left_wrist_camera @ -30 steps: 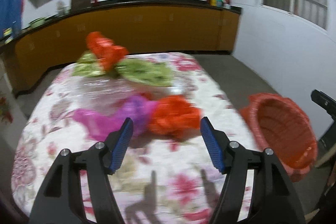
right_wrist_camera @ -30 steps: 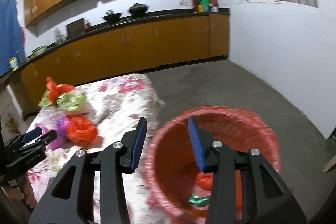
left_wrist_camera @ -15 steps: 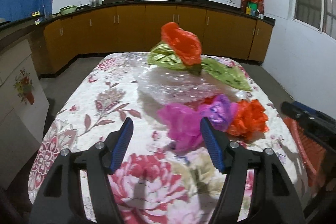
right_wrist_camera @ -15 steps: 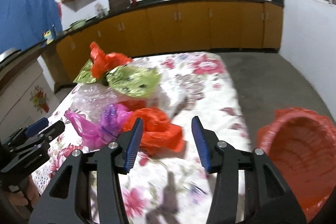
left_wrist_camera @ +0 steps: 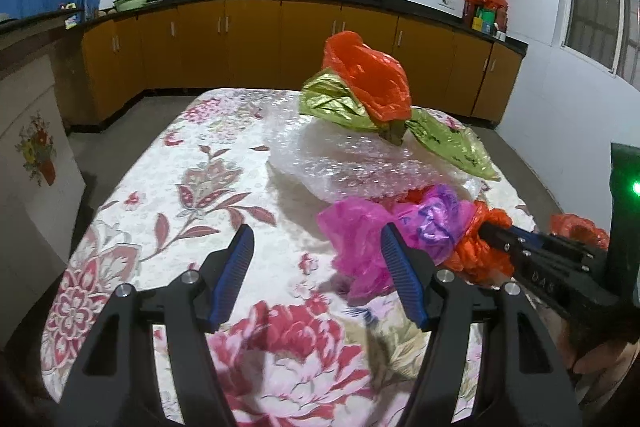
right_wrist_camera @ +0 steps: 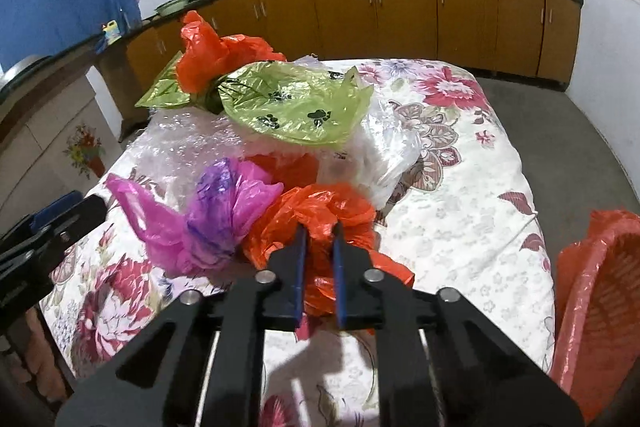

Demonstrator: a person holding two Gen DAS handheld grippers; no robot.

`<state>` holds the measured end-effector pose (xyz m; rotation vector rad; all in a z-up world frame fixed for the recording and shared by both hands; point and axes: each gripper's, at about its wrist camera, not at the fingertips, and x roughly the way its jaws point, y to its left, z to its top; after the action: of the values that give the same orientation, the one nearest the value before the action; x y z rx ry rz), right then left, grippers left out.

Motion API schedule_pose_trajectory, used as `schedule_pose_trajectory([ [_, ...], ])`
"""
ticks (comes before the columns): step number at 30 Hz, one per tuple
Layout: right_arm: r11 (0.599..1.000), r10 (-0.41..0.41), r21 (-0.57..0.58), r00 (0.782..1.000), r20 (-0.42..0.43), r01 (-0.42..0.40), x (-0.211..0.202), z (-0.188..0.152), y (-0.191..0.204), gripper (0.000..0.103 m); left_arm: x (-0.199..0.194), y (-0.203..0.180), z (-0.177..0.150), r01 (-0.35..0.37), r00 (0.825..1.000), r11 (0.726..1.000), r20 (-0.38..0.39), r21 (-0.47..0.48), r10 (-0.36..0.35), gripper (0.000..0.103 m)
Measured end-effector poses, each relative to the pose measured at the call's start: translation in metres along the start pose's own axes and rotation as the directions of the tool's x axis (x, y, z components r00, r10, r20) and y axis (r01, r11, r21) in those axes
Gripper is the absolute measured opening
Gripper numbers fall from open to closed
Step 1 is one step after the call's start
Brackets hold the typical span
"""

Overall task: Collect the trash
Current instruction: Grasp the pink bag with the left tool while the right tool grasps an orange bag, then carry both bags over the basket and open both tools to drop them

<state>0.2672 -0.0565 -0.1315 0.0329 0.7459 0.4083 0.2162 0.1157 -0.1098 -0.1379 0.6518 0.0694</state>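
A crumpled orange plastic bag (right_wrist_camera: pixel 316 205) lies near the front of the flowered table (right_wrist_camera: pixel 460 195). My right gripper (right_wrist_camera: pixel 320 229) has its jaws closing on it, and the blue pads pinch a fold of the plastic. In the left wrist view the same right gripper (left_wrist_camera: pixel 486 229) comes in from the right into the orange bag (left_wrist_camera: pixel 466 259). A pink and purple bag (left_wrist_camera: pixel 360 239) lies just left of it, touching it. My left gripper (left_wrist_camera: pixel 316 239) hangs open above the cloth, its right finger close to the pink bag, with nothing between its fingers.
Further back lie bubble wrap (left_wrist_camera: pixel 340 163), a green bag (left_wrist_camera: pixel 452 143) and another orange bag (left_wrist_camera: pixel 368 79) on top. A red basket lined with red plastic (right_wrist_camera: pixel 600 287) stands off the table's right edge. Kitchen cabinets run along the far wall.
My right gripper swung from above the red basket to the table and shut on the orange bag. The left gripper shifted left and stayed open, so the pile now sits to its right.
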Motion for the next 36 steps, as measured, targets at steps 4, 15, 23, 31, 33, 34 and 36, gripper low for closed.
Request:
schedule_pose_trajectory([
  [4, 1.0, -0.013, 0.012, 1.0, 0.019, 0.013, -0.014, -0.004, -0.004, 0.008, 0.008, -0.005, 0.002, 0.024, 1.0, 1.0, -0.011, 0.004, -0.024, 0.064],
  [15, 0.991, -0.102, 0.09, 0.993, 0.06, 0.096, -0.065, -0.02, -0.042, 0.007, 0.034, -0.021, 0.002, 0.093, 0.993, 0.996, -0.074, 0.01, -0.092, 0.055],
  [23, 0.984, -0.136, 0.121, 0.989, 0.058, 0.129, -0.084, -0.029, -0.054, 0.007, 0.048, -0.034, 0.002, 0.178, 0.978, 0.984, -0.112, 0.021, -0.174, 0.011],
  [31, 0.975, -0.178, 0.153, 0.979, 0.103, 0.162, -0.116, -0.032, -0.064, 0.007, 0.011, -0.048, 0.005, 0.219, 0.975, 0.973, -0.046, 0.077, -0.216, 0.009],
  [33, 0.97, -0.198, 0.164, 0.973, 0.117, 0.178, -0.127, -0.031, -0.068, 0.007, 0.002, -0.051, 0.007, 0.233, 0.972, 0.969, -0.032, 0.079, -0.232, 0.009],
  [34, 0.968, -0.207, 0.171, 0.971, 0.122, 0.185, -0.132, -0.032, -0.07, 0.007, -0.005, -0.055, 0.009, 0.244, 0.97, 0.966, -0.022, 0.082, -0.243, 0.009],
  [36, 0.961, -0.229, 0.189, 0.964, 0.133, 0.202, -0.142, -0.033, -0.076, 0.007, -0.015, -0.061, 0.012, 0.262, 0.965, 0.961, -0.008, 0.09, -0.262, 0.009],
])
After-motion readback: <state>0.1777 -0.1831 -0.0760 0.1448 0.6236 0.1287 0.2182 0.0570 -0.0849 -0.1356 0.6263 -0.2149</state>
